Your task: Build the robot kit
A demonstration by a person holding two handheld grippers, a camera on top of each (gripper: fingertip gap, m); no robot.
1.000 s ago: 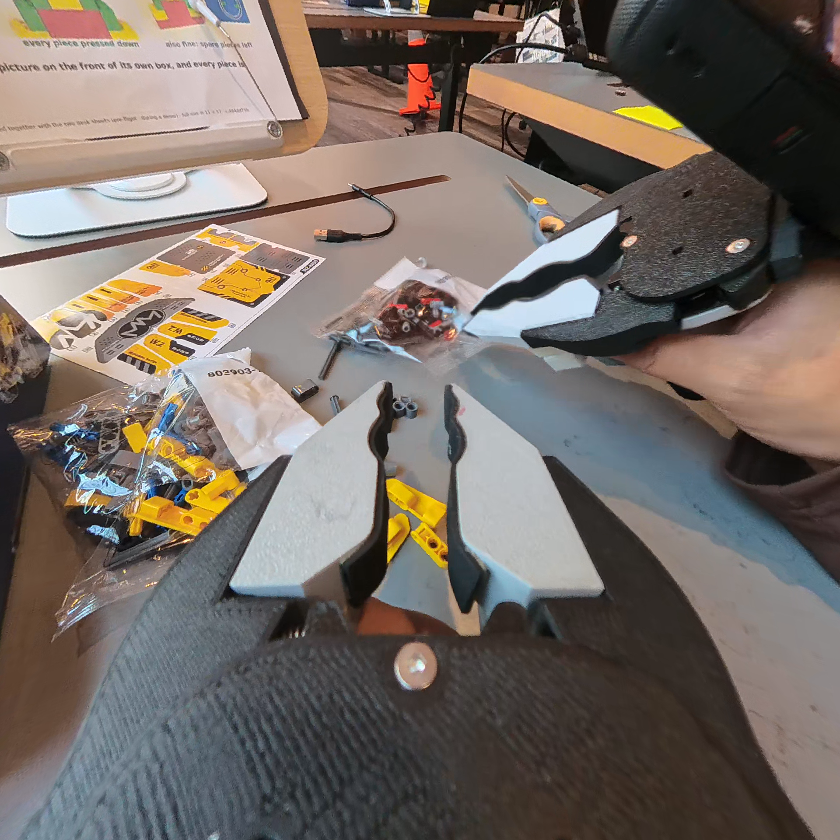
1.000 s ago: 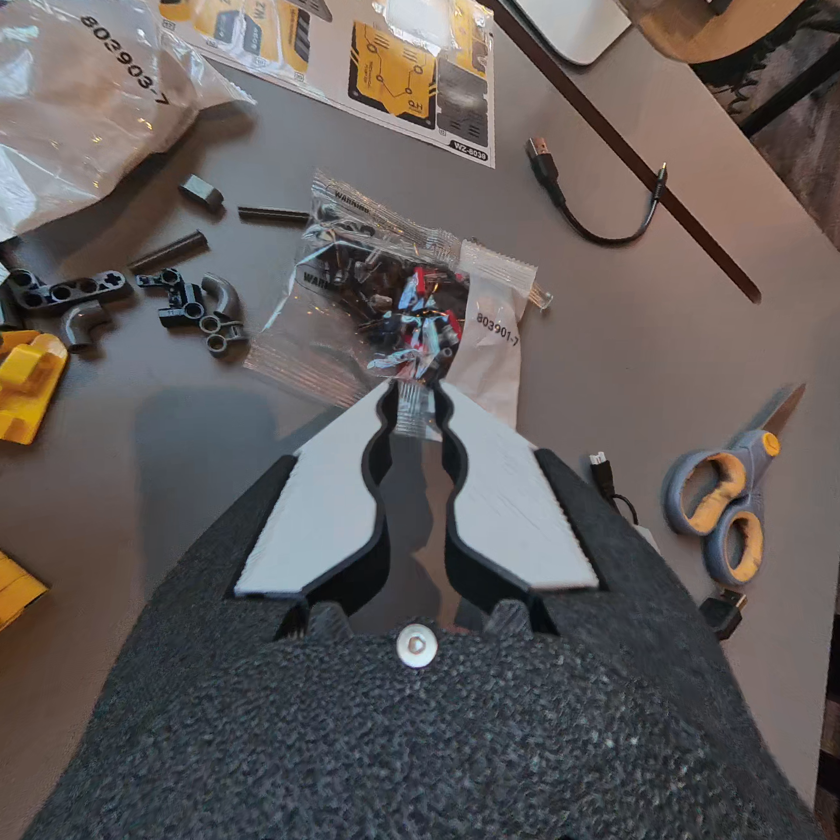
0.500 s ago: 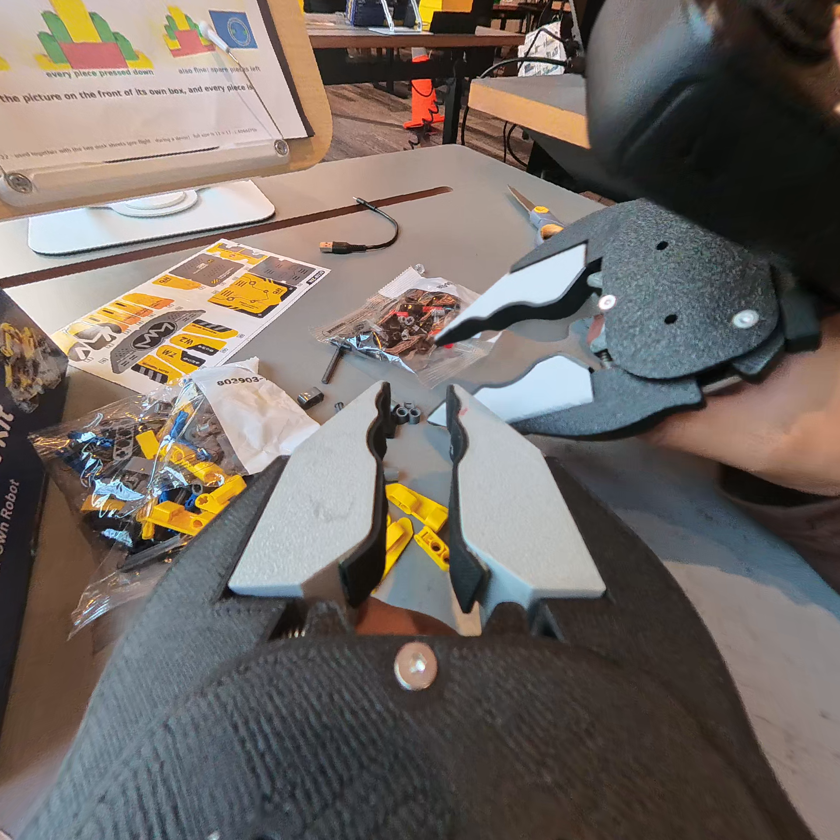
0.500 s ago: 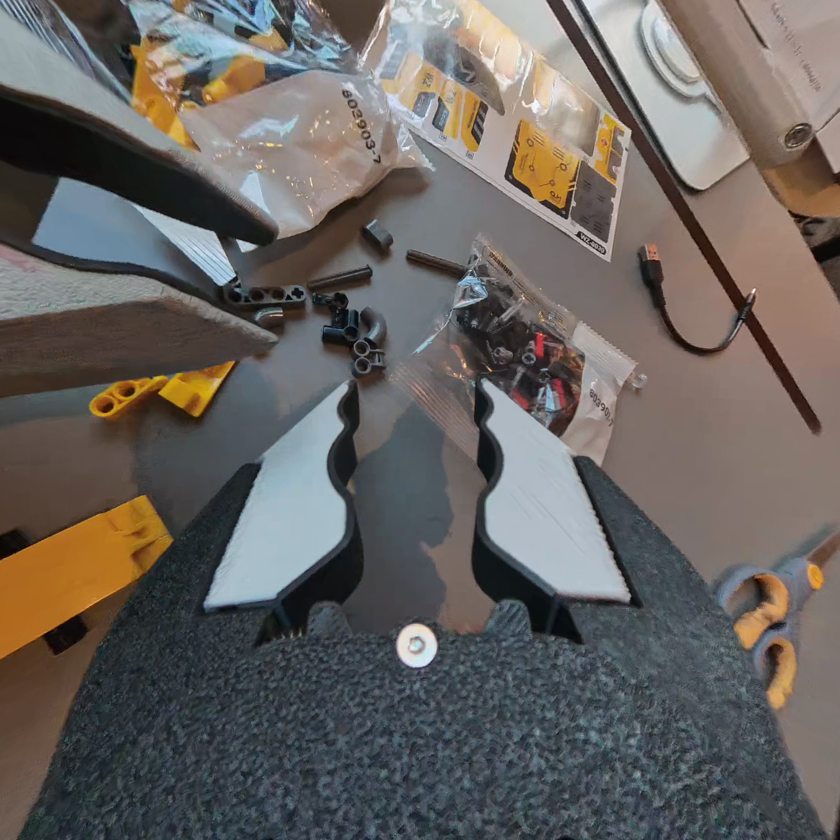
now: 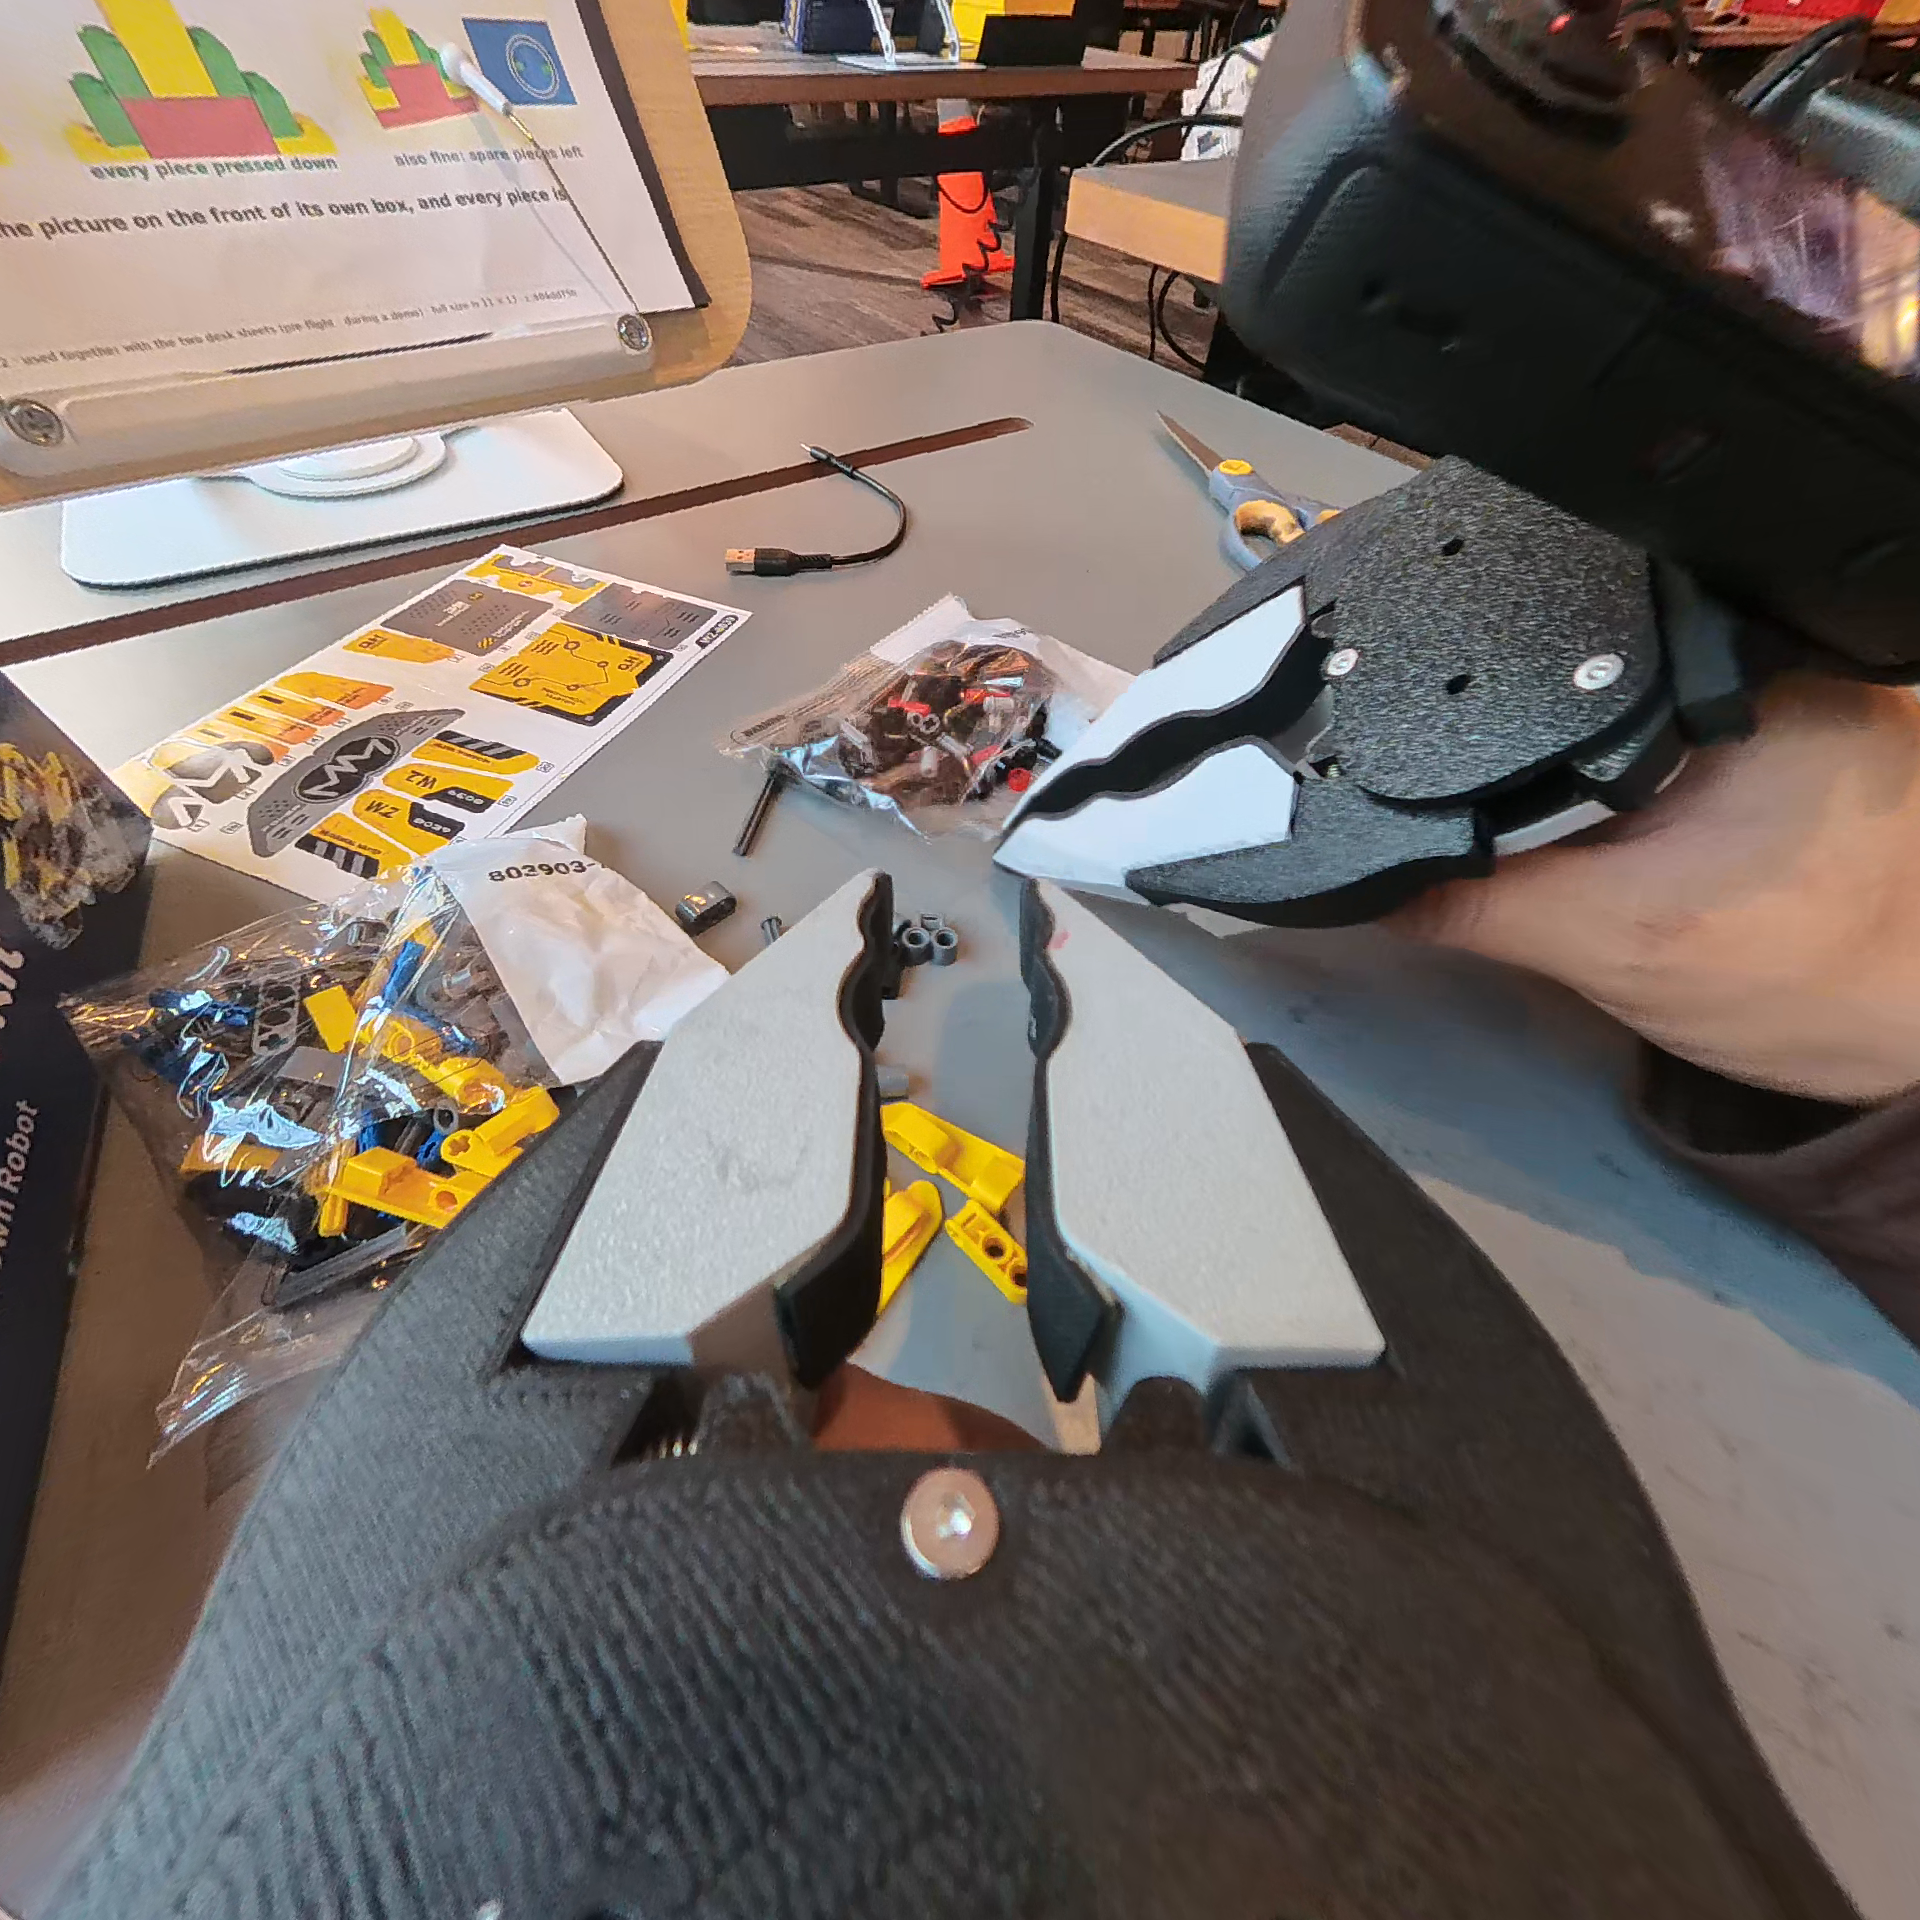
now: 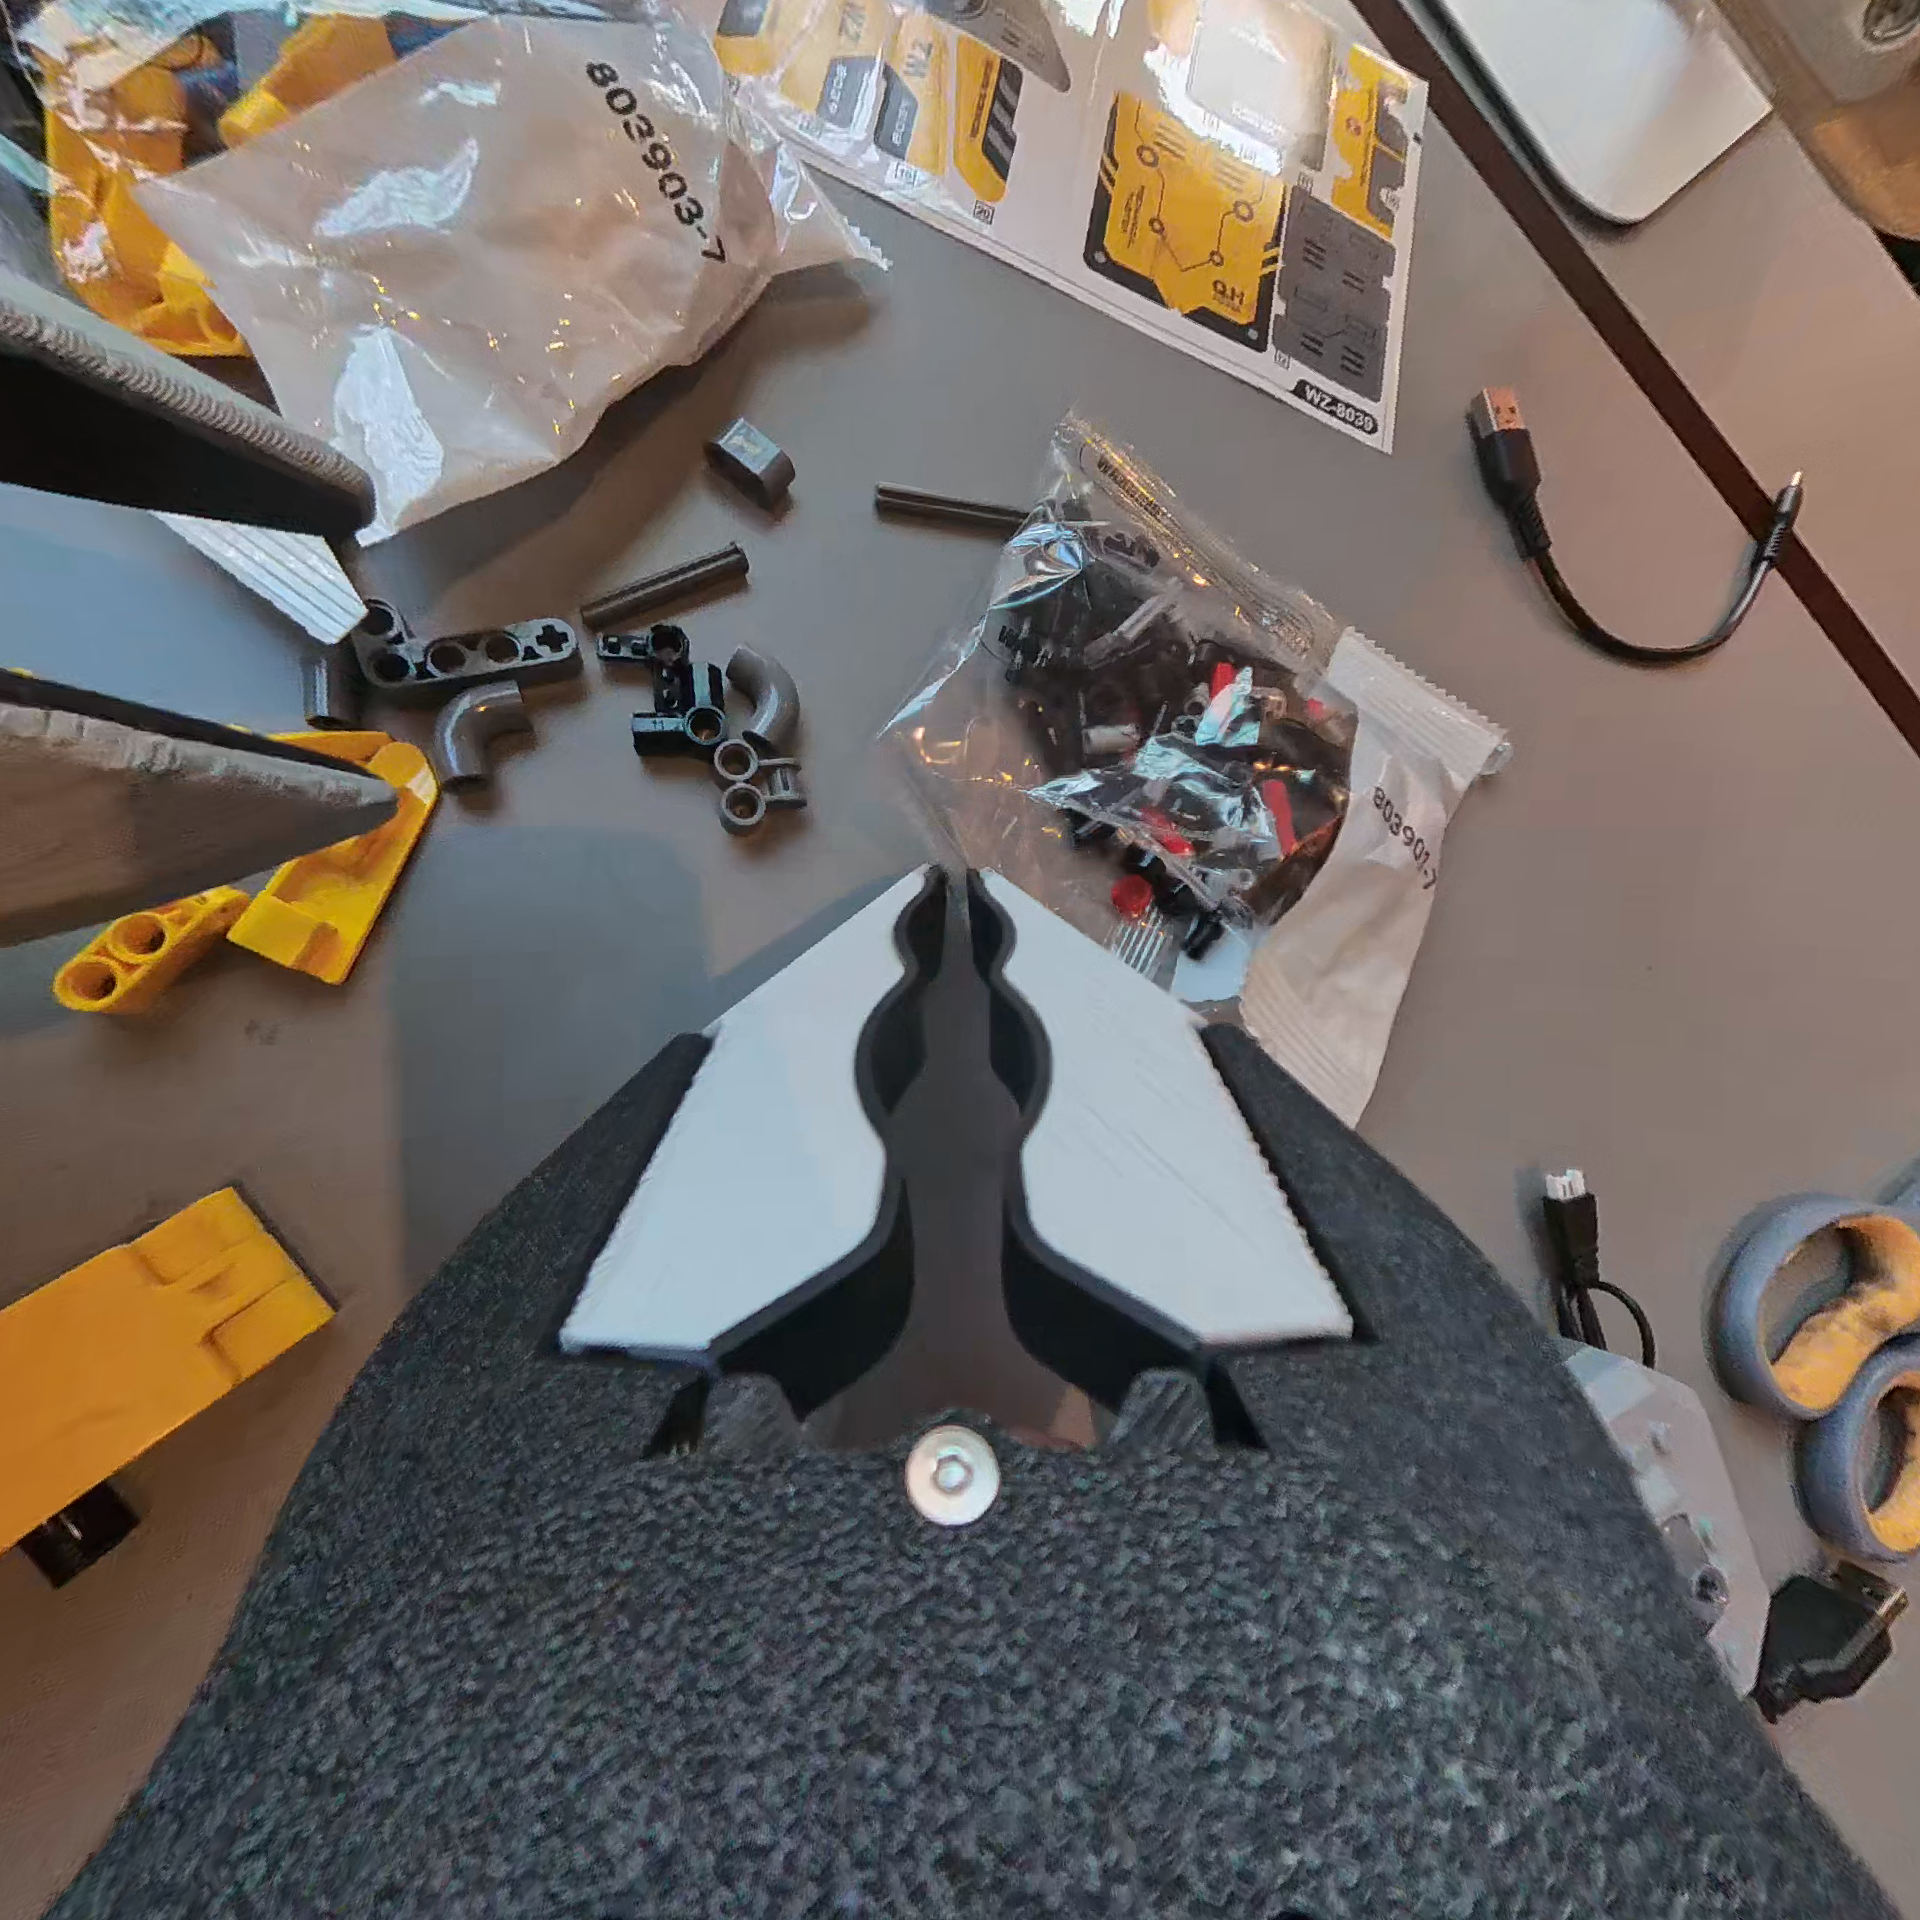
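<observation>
Small clear bag of black and red pieces, bearing a printed number, lay on the grey worktop, its corner pinched in the clenched right claw. Left claw hung released above loose yellow pieces.

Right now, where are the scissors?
In the right wrist view the scissors lie on the grey table at the right edge, beside a black cable, right of the small parts bag.

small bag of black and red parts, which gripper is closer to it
Right. The right gripper has its nearly closed tips at the edge of the small bag of black and red parts; the left gripper sits open farther back, over loose yellow pieces.
</observation>
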